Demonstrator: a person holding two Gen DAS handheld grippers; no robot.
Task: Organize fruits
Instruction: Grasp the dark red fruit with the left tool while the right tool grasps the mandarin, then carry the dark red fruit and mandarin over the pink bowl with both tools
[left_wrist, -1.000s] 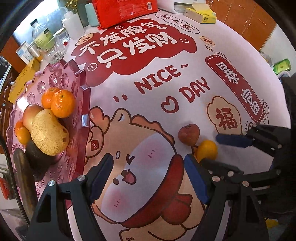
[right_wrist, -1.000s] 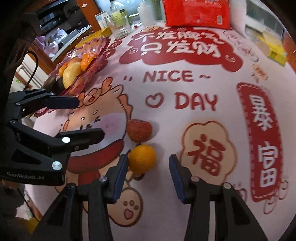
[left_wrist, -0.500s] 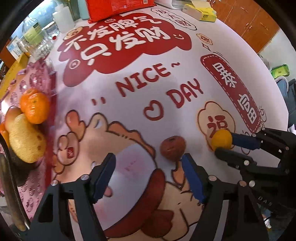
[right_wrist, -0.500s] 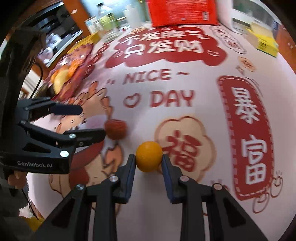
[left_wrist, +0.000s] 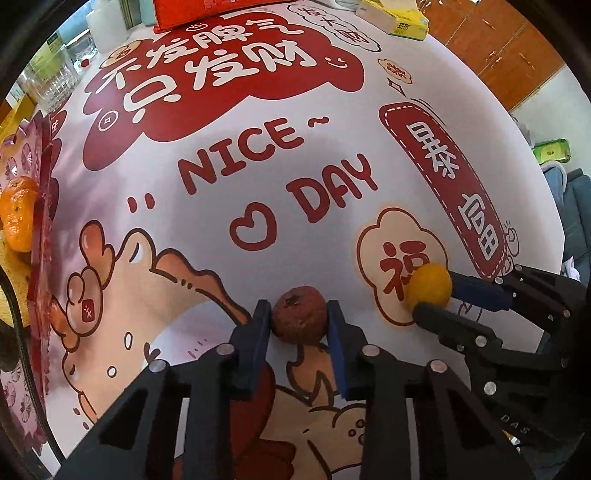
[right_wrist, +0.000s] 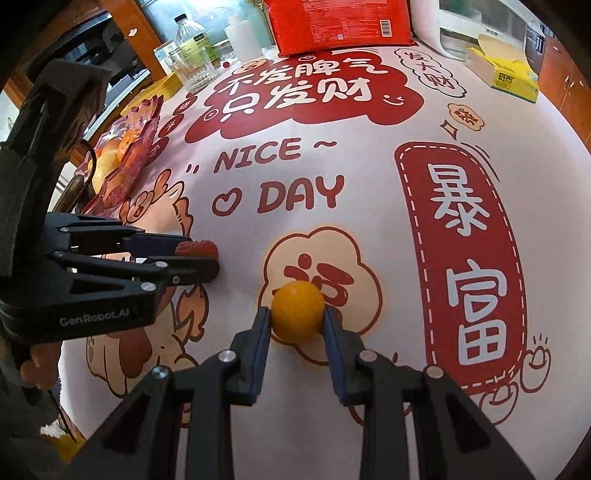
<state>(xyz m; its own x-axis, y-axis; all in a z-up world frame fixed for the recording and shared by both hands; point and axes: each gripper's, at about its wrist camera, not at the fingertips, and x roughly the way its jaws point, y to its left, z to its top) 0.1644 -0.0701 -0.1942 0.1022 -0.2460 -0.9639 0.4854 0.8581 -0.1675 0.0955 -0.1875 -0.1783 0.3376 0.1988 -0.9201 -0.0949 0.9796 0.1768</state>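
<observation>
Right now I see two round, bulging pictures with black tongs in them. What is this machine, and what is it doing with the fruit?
There is no machine moving by itself: a person holds a two-finger gripper in each hand. Each carries a wide-angle camera looking along its fingers, hence the bulging pictures.

One picture comes from the left gripper, which is closed on a brownish-red fruit. The other comes from the right gripper, closed on a small orange fruit. Each camera also sees the other gripper from the side.

Both fruits are low over a printed tablecloth; whether they still touch it is hard to tell. At the table's left edge stands a pink fruit tray already holding oranges and other fruit. At the far end are a red bag, a glass and a yellow box.
</observation>
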